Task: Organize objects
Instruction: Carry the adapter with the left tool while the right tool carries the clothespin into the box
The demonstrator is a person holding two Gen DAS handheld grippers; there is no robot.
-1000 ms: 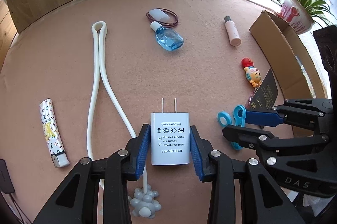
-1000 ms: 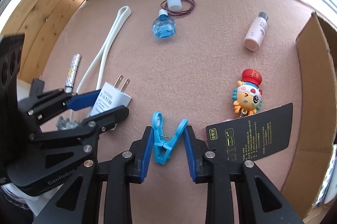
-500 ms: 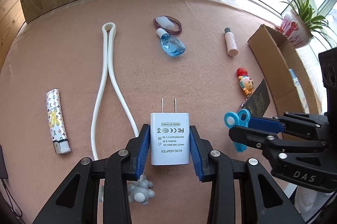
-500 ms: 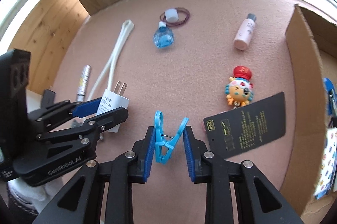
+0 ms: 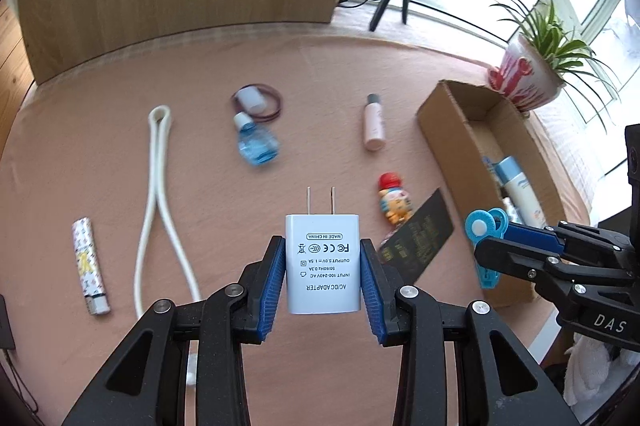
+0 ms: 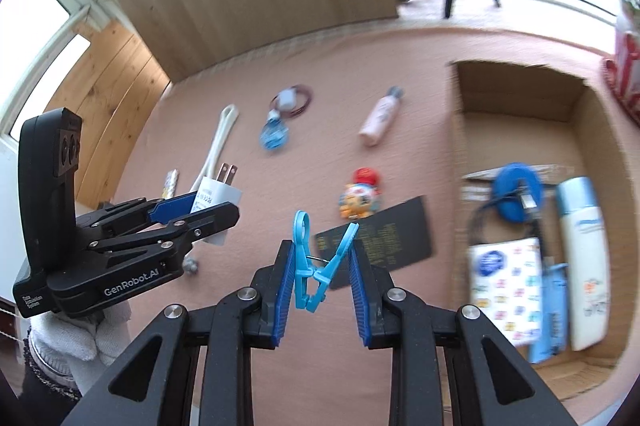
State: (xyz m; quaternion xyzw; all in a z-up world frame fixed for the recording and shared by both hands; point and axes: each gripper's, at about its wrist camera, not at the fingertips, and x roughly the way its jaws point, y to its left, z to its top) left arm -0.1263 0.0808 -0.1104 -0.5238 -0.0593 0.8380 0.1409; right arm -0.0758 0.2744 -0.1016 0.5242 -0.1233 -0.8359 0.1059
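Cardboard box (image 5: 444, 118) sits at right edge of mat (image 5: 100, 130), potted plant (image 5: 528, 78) behind it. In box: lotion bottle (image 6: 584, 258) far right, patterned pouch (image 6: 506, 290) left of it, cable reel (image 6: 516, 192) behind pouch. On mat, L to R: lighter (image 5: 90, 266), looped cord (image 5: 158, 194), dropper bottle (image 5: 256, 142) w/ hair tie (image 5: 266, 102) behind, small tube bottle (image 5: 374, 124). Toy figure (image 5: 394, 200) nearer, card (image 5: 420, 242) just beside it.

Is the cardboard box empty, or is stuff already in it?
Not empty. The cardboard box already holds a white lotion bottle, a blue disc with a cable and a patterned packet.
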